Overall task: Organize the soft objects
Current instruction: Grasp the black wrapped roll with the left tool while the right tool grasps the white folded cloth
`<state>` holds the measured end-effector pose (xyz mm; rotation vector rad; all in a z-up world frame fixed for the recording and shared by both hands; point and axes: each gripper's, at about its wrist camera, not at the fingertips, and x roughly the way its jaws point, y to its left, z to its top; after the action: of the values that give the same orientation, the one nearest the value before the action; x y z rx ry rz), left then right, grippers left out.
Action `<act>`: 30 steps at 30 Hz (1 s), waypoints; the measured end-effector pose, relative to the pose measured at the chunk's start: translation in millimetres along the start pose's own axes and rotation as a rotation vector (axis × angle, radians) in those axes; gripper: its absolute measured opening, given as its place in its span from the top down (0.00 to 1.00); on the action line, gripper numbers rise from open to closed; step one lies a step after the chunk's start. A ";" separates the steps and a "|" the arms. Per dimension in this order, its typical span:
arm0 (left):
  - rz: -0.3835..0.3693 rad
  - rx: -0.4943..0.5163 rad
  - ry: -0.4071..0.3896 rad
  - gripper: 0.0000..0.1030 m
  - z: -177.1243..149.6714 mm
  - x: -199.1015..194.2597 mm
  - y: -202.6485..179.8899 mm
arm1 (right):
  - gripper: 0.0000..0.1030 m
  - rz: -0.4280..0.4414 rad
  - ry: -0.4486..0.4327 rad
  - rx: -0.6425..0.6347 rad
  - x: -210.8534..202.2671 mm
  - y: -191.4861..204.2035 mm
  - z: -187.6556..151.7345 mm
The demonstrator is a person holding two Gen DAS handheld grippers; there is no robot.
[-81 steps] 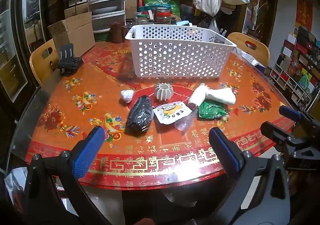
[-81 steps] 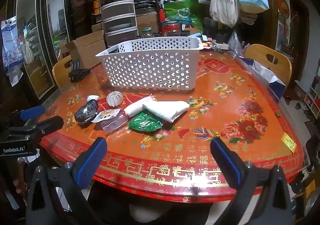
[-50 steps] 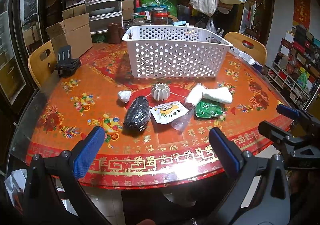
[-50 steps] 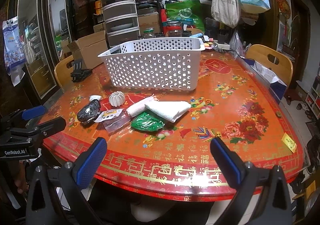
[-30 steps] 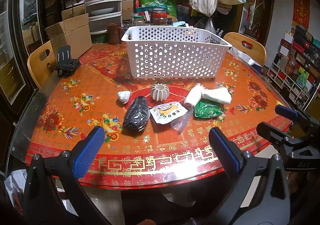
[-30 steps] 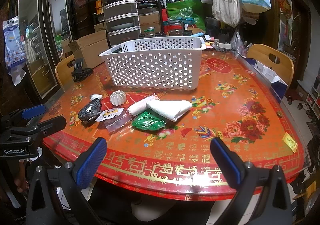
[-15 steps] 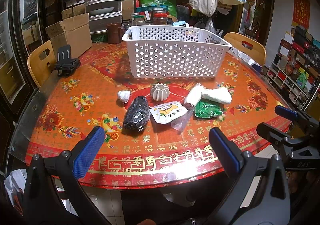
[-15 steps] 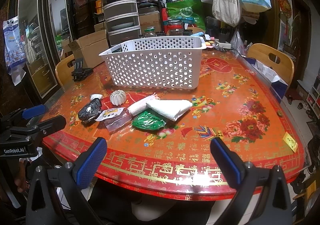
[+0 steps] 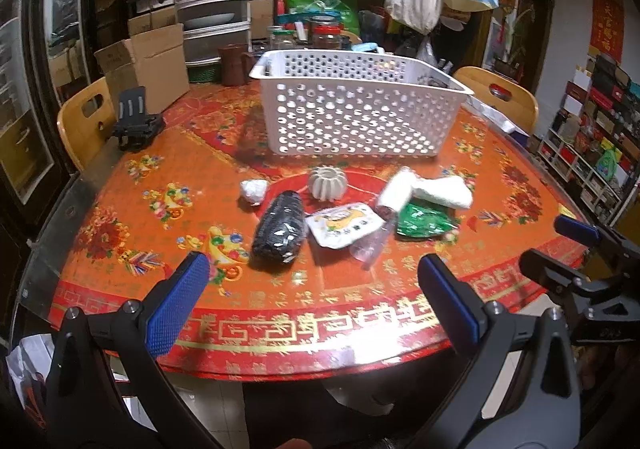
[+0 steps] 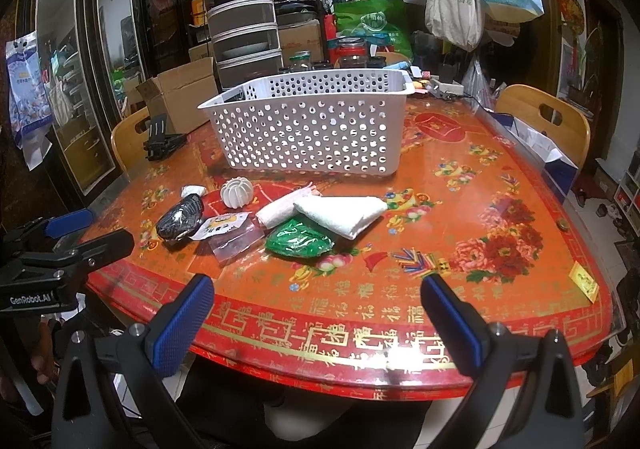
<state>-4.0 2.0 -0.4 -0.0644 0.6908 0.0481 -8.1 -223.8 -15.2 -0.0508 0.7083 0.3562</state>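
A white perforated basket [image 9: 360,117] [image 10: 308,129] stands mid-table. In front of it lie a black pouch [image 9: 280,231] [image 10: 180,219], a small white wad [image 9: 253,189], a white ribbed ball [image 9: 327,185] [image 10: 237,192], a white snack packet [image 9: 344,224], a clear bag [image 9: 370,245], a rolled white towel [image 9: 394,195], a folded white cloth [image 10: 340,211] and a green packet [image 9: 424,219] [image 10: 299,241]. My left gripper [image 9: 312,301] and right gripper [image 10: 316,313] hover open over the near table edge, holding nothing.
The round table [image 9: 120,177] has a red patterned cover. A black clamp stand [image 9: 134,121] sits at its left, wooden chairs [image 10: 548,117] at both sides. Boxes, drawer towers and jars crowd behind the basket. A yellow tag [image 10: 584,281] lies near the right edge.
Both grippers drifted only slightly; the view shifted a little. Nothing on the table has moved and both stay open.
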 end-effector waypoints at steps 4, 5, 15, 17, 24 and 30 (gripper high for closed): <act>0.026 -0.021 -0.045 0.00 0.3 17.2 16.7 | 0.00 0.044 -0.007 0.017 15.1 -5.9 1.5; 0.028 -0.028 -0.035 0.00 0.6 25.2 23.1 | 0.00 0.033 -0.009 0.026 23.8 -10.4 3.2; -0.052 -0.076 0.075 0.00 -0.4 87.6 74.4 | 0.09 -0.014 0.085 0.051 99.9 -36.5 26.2; -0.060 -0.057 0.089 0.00 -1.0 96.4 72.0 | 0.10 0.003 0.098 0.046 108.0 -36.4 27.9; -0.078 -0.017 0.100 0.28 1.3 115.3 58.3 | 0.18 0.022 0.124 0.036 120.5 -34.6 31.0; -0.109 -0.004 0.102 0.56 1.2 121.0 49.9 | 0.29 0.031 0.144 0.035 127.3 -35.5 30.1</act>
<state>86.7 54.6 -78.8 -0.1094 0.7880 -0.0588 112.1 -213.6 -77.0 -0.0329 0.8578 0.3722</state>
